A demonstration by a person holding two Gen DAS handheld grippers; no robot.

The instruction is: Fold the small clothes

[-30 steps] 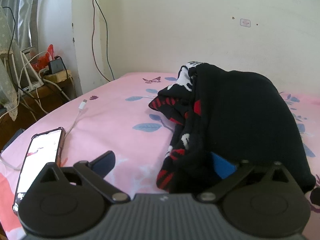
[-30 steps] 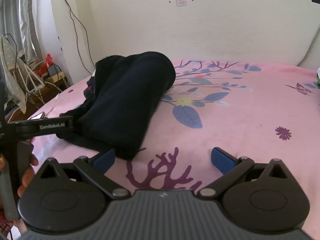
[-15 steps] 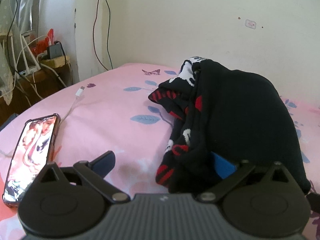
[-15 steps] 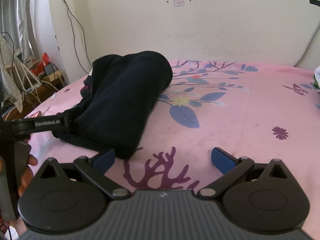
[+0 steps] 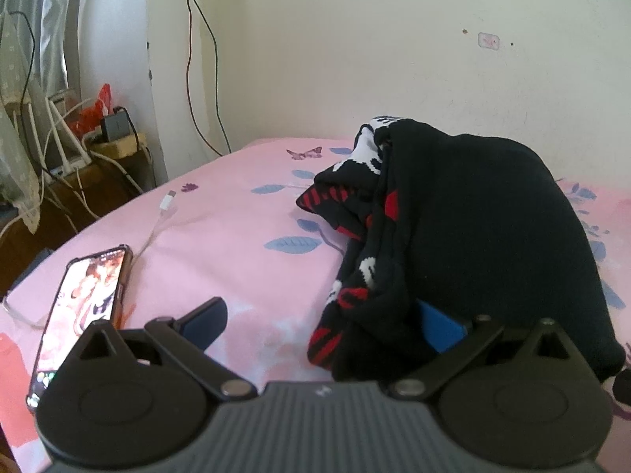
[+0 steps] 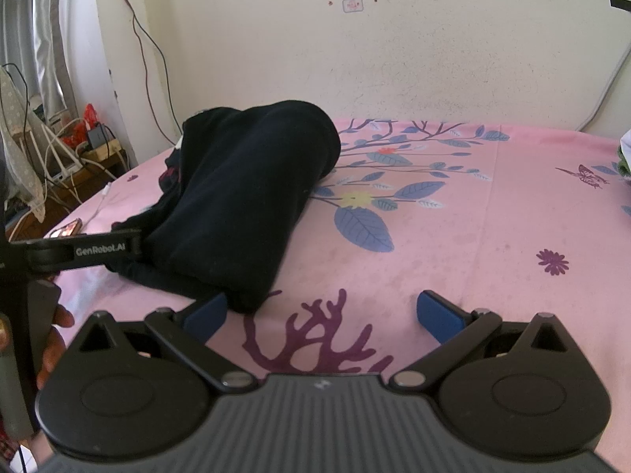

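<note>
A black knit garment [image 5: 485, 228] with red and white pattern lies bunched on the pink floral bed sheet [image 5: 236, 236]. It also shows in the right wrist view [image 6: 244, 205] as a dark roll. My left gripper [image 5: 323, 323] is open, its right finger tucked under the garment's near edge. My right gripper [image 6: 323, 315] is open, its left fingertip touching the garment's near corner. The left gripper's body [image 6: 79, 252] shows at the garment's left side.
A phone [image 5: 83, 307] with a lit screen lies on the bed's left edge, with a white charging cable [image 5: 165, 209] beside it. Cables and a router sit on a wooden stand [image 5: 98, 146] at the left. The wall is close behind the bed.
The left wrist view has swung slightly, so the phone and stand sit more to the right. Both grippers stay open at the garment's near edge.
</note>
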